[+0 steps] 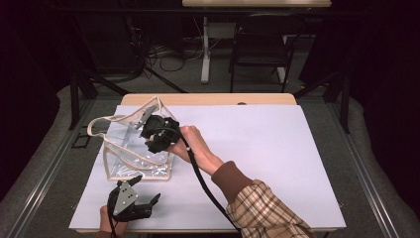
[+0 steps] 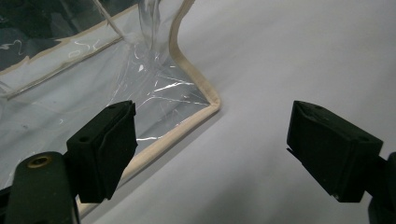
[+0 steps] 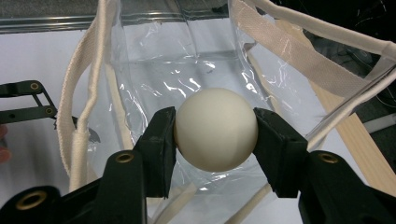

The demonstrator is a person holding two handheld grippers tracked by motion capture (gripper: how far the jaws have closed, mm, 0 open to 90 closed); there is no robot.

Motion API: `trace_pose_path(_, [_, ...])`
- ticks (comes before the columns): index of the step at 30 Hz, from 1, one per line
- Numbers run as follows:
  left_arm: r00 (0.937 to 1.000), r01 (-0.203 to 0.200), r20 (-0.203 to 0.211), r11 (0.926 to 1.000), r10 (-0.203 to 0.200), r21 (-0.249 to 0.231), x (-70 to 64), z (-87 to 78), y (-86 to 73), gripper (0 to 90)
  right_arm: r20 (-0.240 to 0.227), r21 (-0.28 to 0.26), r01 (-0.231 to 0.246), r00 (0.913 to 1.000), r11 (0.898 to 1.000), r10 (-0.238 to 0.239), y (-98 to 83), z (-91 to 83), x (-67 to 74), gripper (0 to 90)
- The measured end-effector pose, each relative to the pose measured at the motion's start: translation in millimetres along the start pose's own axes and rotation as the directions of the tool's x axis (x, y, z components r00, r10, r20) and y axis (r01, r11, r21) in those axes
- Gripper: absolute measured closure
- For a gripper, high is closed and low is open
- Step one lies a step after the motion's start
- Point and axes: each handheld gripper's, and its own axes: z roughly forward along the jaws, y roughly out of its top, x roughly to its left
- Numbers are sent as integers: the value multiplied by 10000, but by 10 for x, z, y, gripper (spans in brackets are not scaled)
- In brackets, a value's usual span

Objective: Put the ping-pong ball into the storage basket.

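Note:
A cream-white ball [image 3: 215, 140] sits pressed between the two black jaws of my right gripper [image 3: 215, 122], which is shut on it. Just beyond the ball is the open mouth of a clear plastic bag [image 3: 187, 70] with beige webbing trim and handles. In the high view my right gripper [image 1: 154, 138] hovers over the top of that bag [image 1: 130, 157], which stands at the left of the table. My left gripper [image 1: 147, 188] rests near the front left edge, below the bag, jaws wide open and empty. In its own view my left gripper [image 2: 212, 121] faces the bag's bottom corner [image 2: 196, 100].
A white sheet [image 1: 267, 148] covers the wooden table, with bare room to the right of the bag. Behind the table stand a dark chair [image 1: 262, 44] and another table's leg [image 1: 204, 49], with cables on the floor.

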Motion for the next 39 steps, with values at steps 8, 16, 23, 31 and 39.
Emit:
trace_pose_path(8, [10000, 45, -14, 10000, -45, -38, 0, -2, -2, 162, -91, 160, 45, 9999, 9999, -43, -11, 46, 18, 508])
trace_pose_path(16, [10000, 10, -4, 10000, -10, -18, 1, 0, -1, 162, -155, 319, 16, 9999, 9995, -11, -30, 78, 28, 509])
trace_pose_path(23, [10000, 27, -6, 10000, -27, -44, 1, -2, -2, 162, -197, 415, -13, 9998, 9991, 21, -37, 91, 26, 508])
trace_pose_path(31, [10000, -3, -3, 10000, 3, -17, 1, -2, -2, 162, -286, 486, 3, 9996, 9988, 11, -37, 98, 43, 505])
trace_pose_path(39, [10000, 50, -18, 10000, -51, -31, -1, -4, -4, 162, -297, 560, -36, 9995, 9984, 52, -31, 86, 60, 416])
